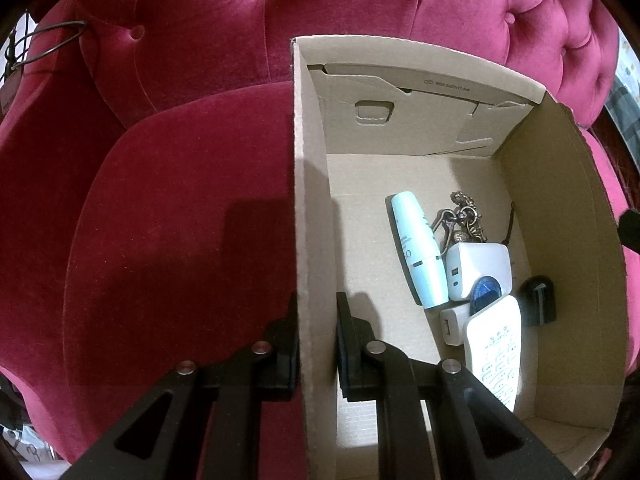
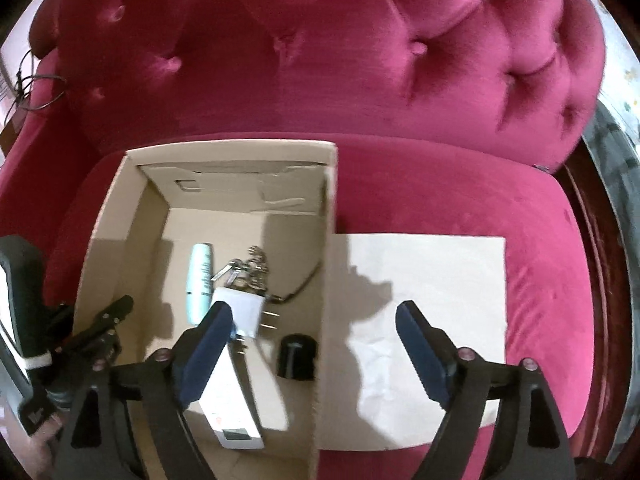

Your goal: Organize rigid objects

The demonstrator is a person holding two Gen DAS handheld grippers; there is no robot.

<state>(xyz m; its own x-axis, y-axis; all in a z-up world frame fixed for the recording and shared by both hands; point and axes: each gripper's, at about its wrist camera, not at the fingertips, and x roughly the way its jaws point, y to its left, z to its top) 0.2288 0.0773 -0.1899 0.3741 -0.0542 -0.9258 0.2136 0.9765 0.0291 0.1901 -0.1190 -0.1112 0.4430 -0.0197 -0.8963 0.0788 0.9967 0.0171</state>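
An open cardboard box (image 1: 560, 208) stands on a red velvet sofa seat (image 1: 180, 220). Inside lie a pale blue tube (image 1: 420, 252), a metal keyring (image 1: 460, 216), a white charger (image 1: 480, 268), a small white plug (image 1: 454, 326), a white remote (image 1: 500, 356) and a black cap (image 1: 540, 300). My left gripper (image 1: 318, 344) is shut on the box's left wall (image 1: 314, 240), one finger each side. My right gripper (image 2: 316, 340) is open and empty above the box's right wall (image 2: 328, 280). The box (image 2: 120, 208), the tube (image 2: 200, 280), the remote (image 2: 236, 400) and the cap (image 2: 298, 356) show in the right wrist view.
A flat sheet of cardboard (image 2: 424, 320) lies on the seat right of the box. The tufted sofa back (image 2: 360, 60) rises behind. A wire loop (image 1: 52, 40) hangs at the far left. The left gripper's body (image 2: 28, 320) shows at the left edge.
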